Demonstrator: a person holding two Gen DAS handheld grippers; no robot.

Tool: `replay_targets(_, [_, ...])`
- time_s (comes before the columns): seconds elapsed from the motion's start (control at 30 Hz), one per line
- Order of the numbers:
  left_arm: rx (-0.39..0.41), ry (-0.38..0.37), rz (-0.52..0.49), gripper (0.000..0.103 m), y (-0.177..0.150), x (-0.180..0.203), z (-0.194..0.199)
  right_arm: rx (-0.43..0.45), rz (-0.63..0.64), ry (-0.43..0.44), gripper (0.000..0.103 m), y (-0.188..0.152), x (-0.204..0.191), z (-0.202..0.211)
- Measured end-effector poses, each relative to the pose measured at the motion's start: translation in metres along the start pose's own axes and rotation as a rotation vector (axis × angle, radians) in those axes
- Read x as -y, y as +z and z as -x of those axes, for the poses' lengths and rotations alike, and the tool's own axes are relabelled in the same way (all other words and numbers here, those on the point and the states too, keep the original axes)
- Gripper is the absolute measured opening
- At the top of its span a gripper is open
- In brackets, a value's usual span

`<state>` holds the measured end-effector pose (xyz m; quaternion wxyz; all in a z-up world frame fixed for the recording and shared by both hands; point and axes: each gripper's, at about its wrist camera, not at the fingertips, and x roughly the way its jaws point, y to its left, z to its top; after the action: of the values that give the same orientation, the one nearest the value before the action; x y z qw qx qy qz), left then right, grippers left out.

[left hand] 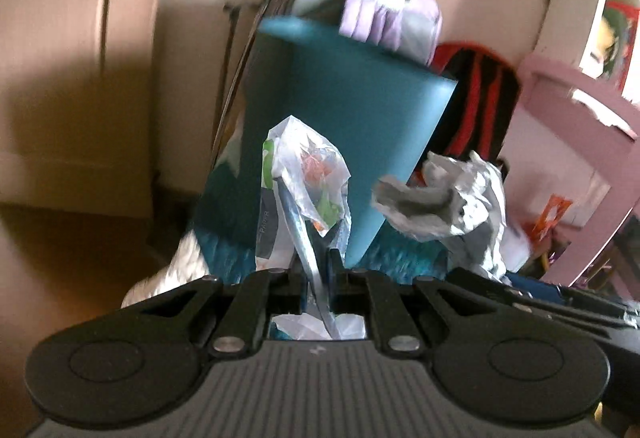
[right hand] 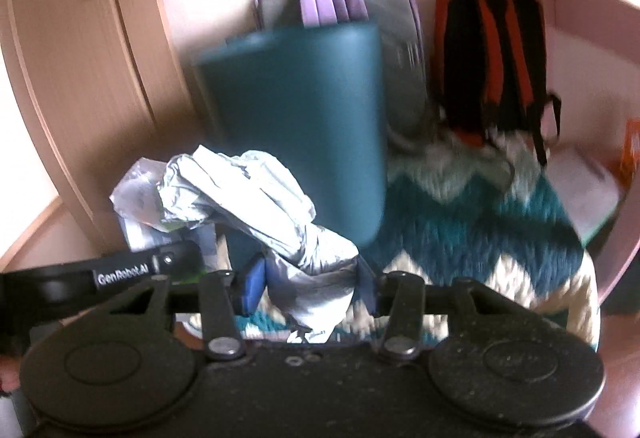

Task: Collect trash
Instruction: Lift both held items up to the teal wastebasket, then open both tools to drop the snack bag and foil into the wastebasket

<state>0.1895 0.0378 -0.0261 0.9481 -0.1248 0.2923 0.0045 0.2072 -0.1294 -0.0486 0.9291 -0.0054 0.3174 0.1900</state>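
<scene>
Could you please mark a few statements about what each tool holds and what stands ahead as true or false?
1. The left tool is shut on a thin plastic bag. True.
2. The right tool is empty. False: it grips crumpled grey paper.
3. A teal bin stands ahead on the rug. True.
4. The backpack beside the bin is green. False: it is black and orange.

Glossy thin plastic bag (left hand: 304, 174), crumpled matt paper (right hand: 256, 198), smooth plastic bin (right hand: 296, 110), shaggy rug (right hand: 480, 222)
</scene>
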Motion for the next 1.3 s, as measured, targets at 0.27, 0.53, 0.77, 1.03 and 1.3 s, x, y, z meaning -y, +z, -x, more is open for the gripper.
replay_targets(0.27, [0.079, -0.038, -0.013, 0.009, 0.075, 0.013, 0.010, 0.114, 0.024, 0.015, 0.046, 0.078, -0.006, 0.007])
replay_targets(0.53, [0.123, -0.030, -0.061, 0.009, 0.155, 0.017, 0.003, 0.176, 0.033, 0.002, 0.046, 0.151, -0.013, -0.002])
replay_targets(0.77, [0.095, 0.008, -0.130, 0.009, 0.206, 0.018, -0.033, 0.178, 0.079, -0.064, 0.046, 0.190, -0.010, -0.038])
replay_targets(1.03, [-0.009, 0.023, -0.143, 0.009, 0.219, 0.013, -0.094, 0.101, 0.080, -0.086, 0.046, 0.197, 0.004, -0.093])
replay_targets(1.3, [-0.168, 0.005, -0.154, 0.009, 0.213, 0.014, -0.151, -0.009, 0.133, -0.109, 0.047, 0.194, 0.006, -0.139])
